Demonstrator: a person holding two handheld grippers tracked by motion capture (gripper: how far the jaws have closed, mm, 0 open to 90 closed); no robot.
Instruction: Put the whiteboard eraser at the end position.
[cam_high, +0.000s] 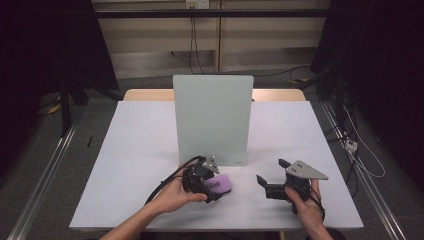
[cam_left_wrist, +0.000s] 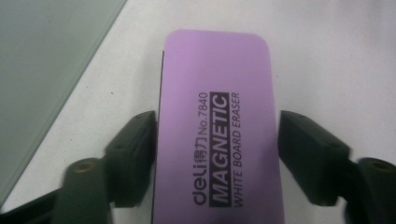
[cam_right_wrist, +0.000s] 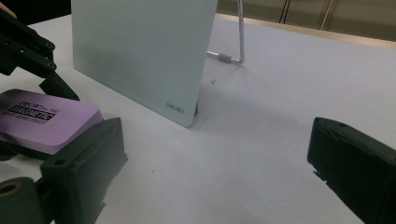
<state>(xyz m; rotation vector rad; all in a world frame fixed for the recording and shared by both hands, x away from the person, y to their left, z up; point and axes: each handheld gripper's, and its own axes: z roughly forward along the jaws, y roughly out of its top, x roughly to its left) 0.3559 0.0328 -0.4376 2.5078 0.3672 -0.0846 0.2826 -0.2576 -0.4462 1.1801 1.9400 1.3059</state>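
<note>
1. Near the front edge of the table (cam_high: 130, 150), in the high view, I saw my left gripper (cam_high: 212, 186) lying low just in front of the upright whiteboard (cam_high: 212, 117), with the purple eraser (cam_high: 222, 183) between its jaws. My right gripper (cam_high: 272, 176) sat well apart toward the front right corner, its jaws spread wide with nothing between them.

2. Along the left gripper view, the eraser (cam_left_wrist: 217, 130) lay flat on the white table (cam_left_wrist: 327, 56), label up. My left gripper (cam_left_wrist: 217, 140) had its jaws partly open on either side of it. One pad sat right against the eraser's long edge, and the other stood off with a clear gap, so the jaws were not clamping it. The whiteboard (cam_left_wrist: 42, 65) rose toward the upper left.

3. From the right gripper view, my right gripper (cam_right_wrist: 219, 163) held its jaws wide and empty over bare table (cam_right_wrist: 261, 140). The eraser (cam_right_wrist: 46, 119) lay at the left, beside the whiteboard's (cam_right_wrist: 140, 51) lower corner, with the left gripper's black jaw over it.
</note>
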